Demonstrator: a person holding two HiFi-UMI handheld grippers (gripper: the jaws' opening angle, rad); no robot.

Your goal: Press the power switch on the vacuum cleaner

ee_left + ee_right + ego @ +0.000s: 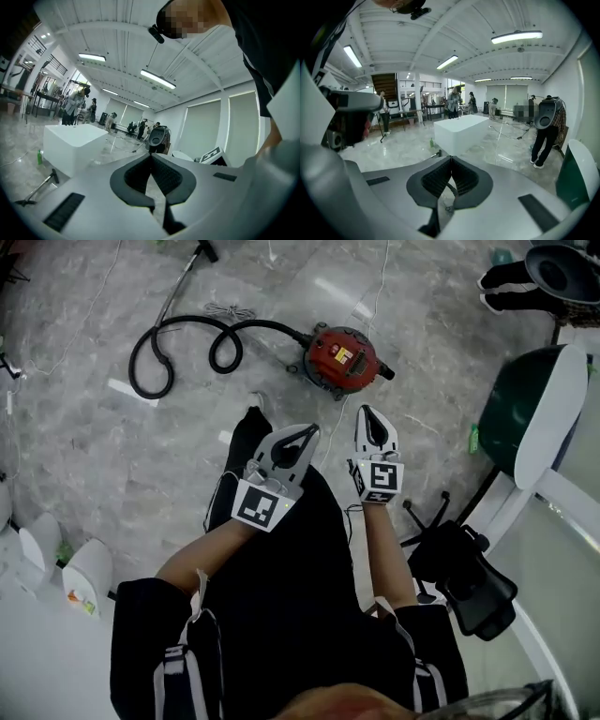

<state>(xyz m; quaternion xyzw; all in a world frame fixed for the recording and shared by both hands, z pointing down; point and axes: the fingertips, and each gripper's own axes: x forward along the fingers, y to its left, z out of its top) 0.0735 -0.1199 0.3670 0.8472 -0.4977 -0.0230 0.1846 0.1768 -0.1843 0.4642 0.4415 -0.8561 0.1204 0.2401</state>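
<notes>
The red canister vacuum cleaner (341, 358) stands on the grey marble floor ahead of me in the head view. Its black hose (178, 341) loops away to the left. My left gripper (311, 431) is held above my legs, below and left of the vacuum, with its jaws shut and nothing between them. My right gripper (367, 412) is beside it, a little closer to the vacuum and apart from it, also shut and empty. Neither gripper view shows the vacuum; the left gripper (151, 155) and right gripper (451, 158) both point level across the room.
A green and white office chair (536, 413) stands at the right, with a black chair base (461, 579) below it. White bins (67, 568) sit at lower left. A white block (460, 130) and several people stand across the room. Thin cables lie on the floor.
</notes>
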